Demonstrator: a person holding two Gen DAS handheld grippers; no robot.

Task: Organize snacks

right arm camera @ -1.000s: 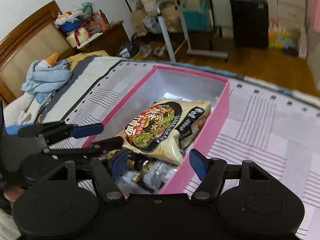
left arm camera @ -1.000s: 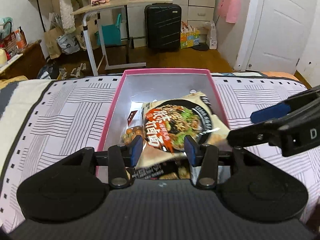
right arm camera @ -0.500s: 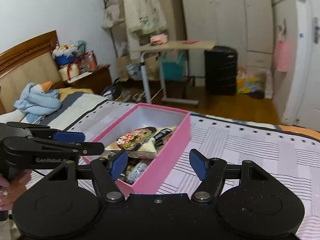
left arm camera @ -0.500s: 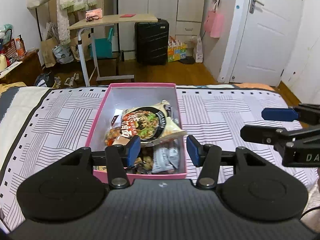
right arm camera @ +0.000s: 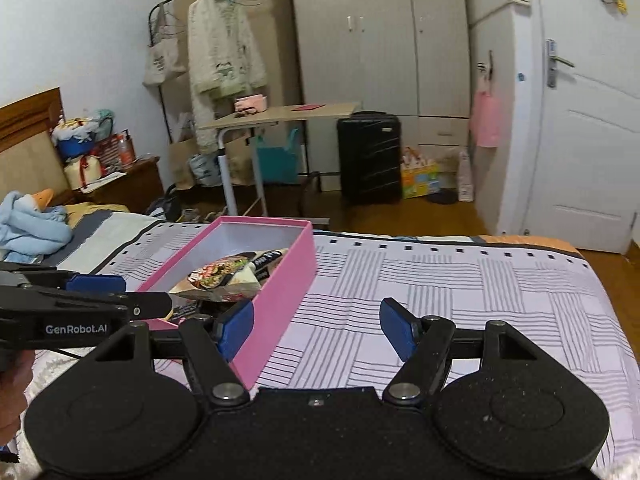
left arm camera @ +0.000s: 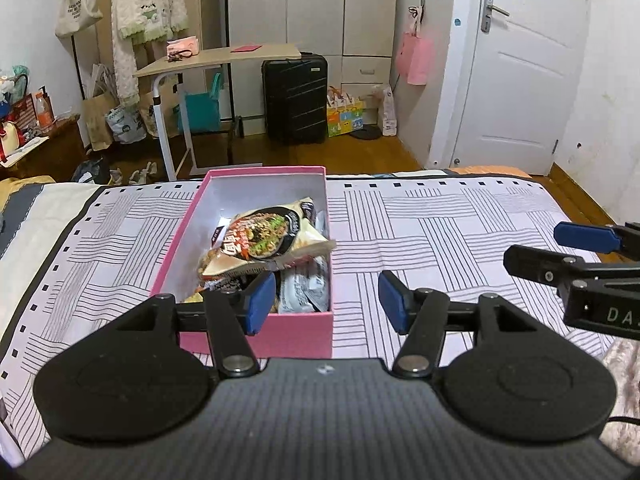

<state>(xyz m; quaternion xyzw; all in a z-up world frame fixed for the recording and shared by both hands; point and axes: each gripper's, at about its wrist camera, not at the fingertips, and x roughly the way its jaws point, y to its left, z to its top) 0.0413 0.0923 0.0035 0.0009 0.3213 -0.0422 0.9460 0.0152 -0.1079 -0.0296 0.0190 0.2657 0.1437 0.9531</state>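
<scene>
A pink box [left arm camera: 260, 334] [right arm camera: 280, 284] lies on the striped bedspread with several snack packets in it. A noodle packet [left arm camera: 264, 240] [right arm camera: 224, 276] with a bowl picture lies on top of them. My left gripper [left arm camera: 326, 300] hangs back from the box's near end, its jaws opening with nothing between them; it also shows at the left edge of the right wrist view [right arm camera: 120, 292]. My right gripper [right arm camera: 316, 328] stands open and empty over the bedspread right of the box, and reaches in from the right in the left wrist view [left arm camera: 560, 246].
The bedspread [left arm camera: 440, 232] stretches right of the box to the bed's far edge. Beyond stand a rolling side table [left arm camera: 216, 60], a black suitcase [left arm camera: 294, 96] and a white door [left arm camera: 520, 72]. A blue plush [right arm camera: 28, 224] lies by the headboard at left.
Both grippers have drawn back and up from the box, which now looks smaller and farther. The left jaws have spread wider. The noodle packet stays in the box.
</scene>
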